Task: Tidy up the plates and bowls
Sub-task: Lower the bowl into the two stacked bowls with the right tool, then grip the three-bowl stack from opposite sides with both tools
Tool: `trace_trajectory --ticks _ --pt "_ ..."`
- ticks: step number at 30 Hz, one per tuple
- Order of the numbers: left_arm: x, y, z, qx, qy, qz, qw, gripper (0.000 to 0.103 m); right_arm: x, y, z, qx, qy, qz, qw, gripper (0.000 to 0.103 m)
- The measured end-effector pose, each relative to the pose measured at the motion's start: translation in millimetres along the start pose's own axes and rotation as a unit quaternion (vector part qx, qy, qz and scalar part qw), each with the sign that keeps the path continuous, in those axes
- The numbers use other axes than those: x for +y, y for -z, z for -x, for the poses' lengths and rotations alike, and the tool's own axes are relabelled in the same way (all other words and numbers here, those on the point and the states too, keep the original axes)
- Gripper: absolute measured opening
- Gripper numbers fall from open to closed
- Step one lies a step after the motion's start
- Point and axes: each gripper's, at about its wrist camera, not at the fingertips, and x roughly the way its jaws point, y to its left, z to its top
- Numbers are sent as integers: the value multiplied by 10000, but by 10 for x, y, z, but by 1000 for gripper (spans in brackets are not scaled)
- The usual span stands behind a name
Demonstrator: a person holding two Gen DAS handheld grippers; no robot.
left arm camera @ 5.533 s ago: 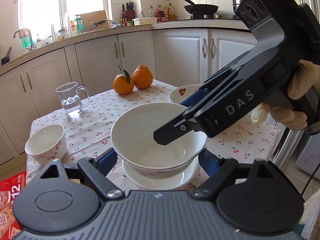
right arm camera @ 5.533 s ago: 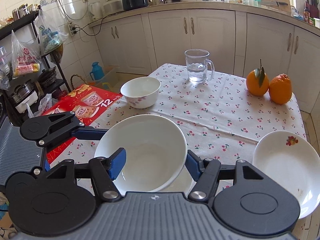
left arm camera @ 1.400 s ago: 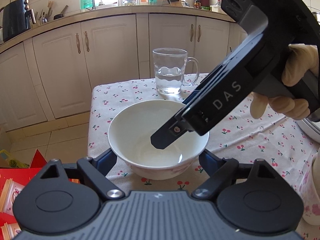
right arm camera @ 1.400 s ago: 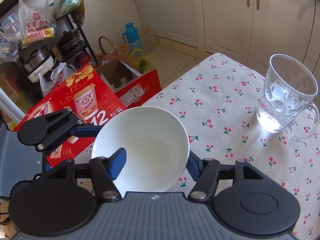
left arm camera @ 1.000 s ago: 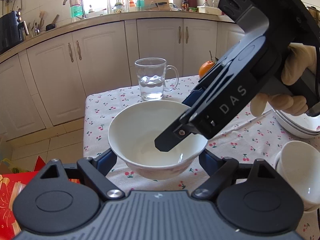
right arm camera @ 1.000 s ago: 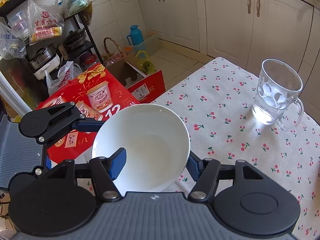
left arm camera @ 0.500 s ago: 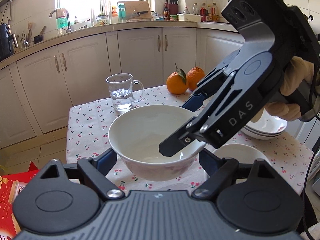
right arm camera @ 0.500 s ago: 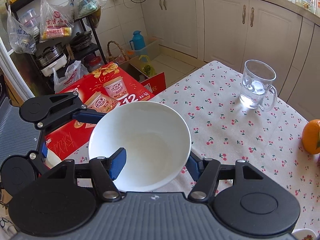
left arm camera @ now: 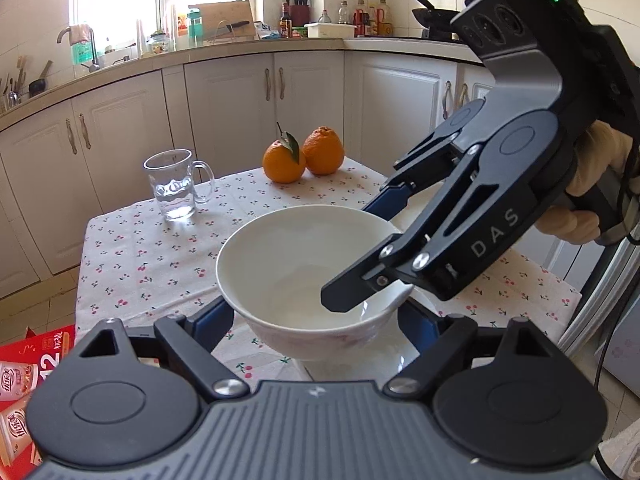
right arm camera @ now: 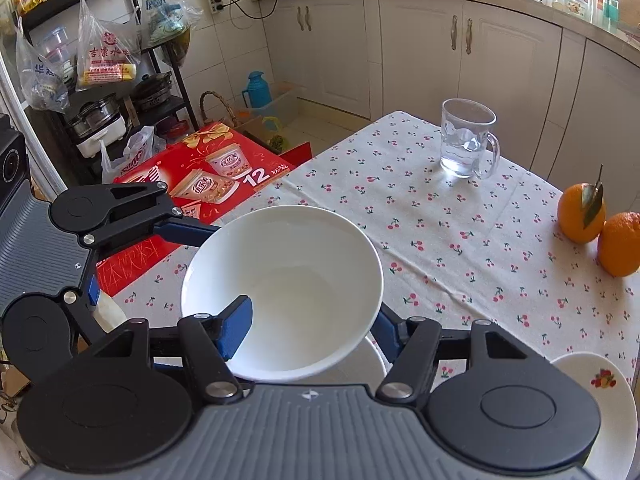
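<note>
- "DAS" in pale letters on the side of the right claw (right arm camera: 311, 330), all matte black struts with blue pads; gripped behind by a hand (left arm camera: 592, 184) in a cream glove.
- A bold white "12" on the red carton (right arm camera: 208, 184) on the floor, beside printed pictures of yoghurt cups (other characters too small to read); Chinese print on one hanging plastic bag.
- One white bowl (left arm camera: 288, 264), glossy ceramic, round and deep, held clear of the table (right arm camera: 460, 240) and just above a second white bowl (left arm camera: 426, 310), of which only a sliver of rim shows.
- Right claw clamped on the held bowl's wall: one finger inside, the other outside the rim.
- Left claw (left arm camera: 316, 318) closed on the same bowl lower down, one blue pad against each side.
- Table under a pale cloth dotted with small red cherries.
- One clear glass mug (right arm camera: 466, 140), faceted, with a handle and a little water.
- Two oranges (right arm camera: 580, 212), dimpled and touching, one with a stem and leaf.
- One white dish (right arm camera: 600, 380) with a fruit print, at the table's near edge.
</note>
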Motion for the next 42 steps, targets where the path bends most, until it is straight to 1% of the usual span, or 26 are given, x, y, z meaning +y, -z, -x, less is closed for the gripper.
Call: trace_trajectory --ticks 4,11,19,24,28,30,31,32,35,38,40,42 --pt "-96 37 -17 83 99 -26 9999 89 -25 165 55 19 16 -95 10000 70" --pt "-182 84 -113 275 195 -22 9994 89 -53 339 46 78 22 -226 9997 70" --pt "-210 126 -175 398 237 -37 9989 88 -98 433 -16 149 29 -307 9994 70" --pt "-204 135 -183 443 295 -35 9986 88 -82 445 -29 131 73 -255 9996 70" --pt "-203 143 -204 482 351 -53 9982 90 -67 453 -42 118 104 -182 9997 74" --pt "-210 146 -198 476 367 -106 9981 90 -62 454 -47 114 100 -191 9997 79" --pt "-210 145 -193 479 386 -120 9980 90 -62 457 -50 110 98 -202 9997 85" --pt "-204 147 -185 480 404 -122 9980 90 -60 461 -46 59 97 -201 9997 89" --pt "-185 154 -149 457 490 -116 9977 93 -55 458 -4 -130 80 -208 9997 96" --pt "-170 174 -76 434 561 -192 9973 93 -29 477 94 -418 129 -131 9990 99" --pt "-158 199 -35 461 615 -295 9966 93 24 519 196 -628 294 79 9976 103" --pt "-143 232 -6 493 615 -420 9960 94 87 567 280 -716 427 359 9959 103"
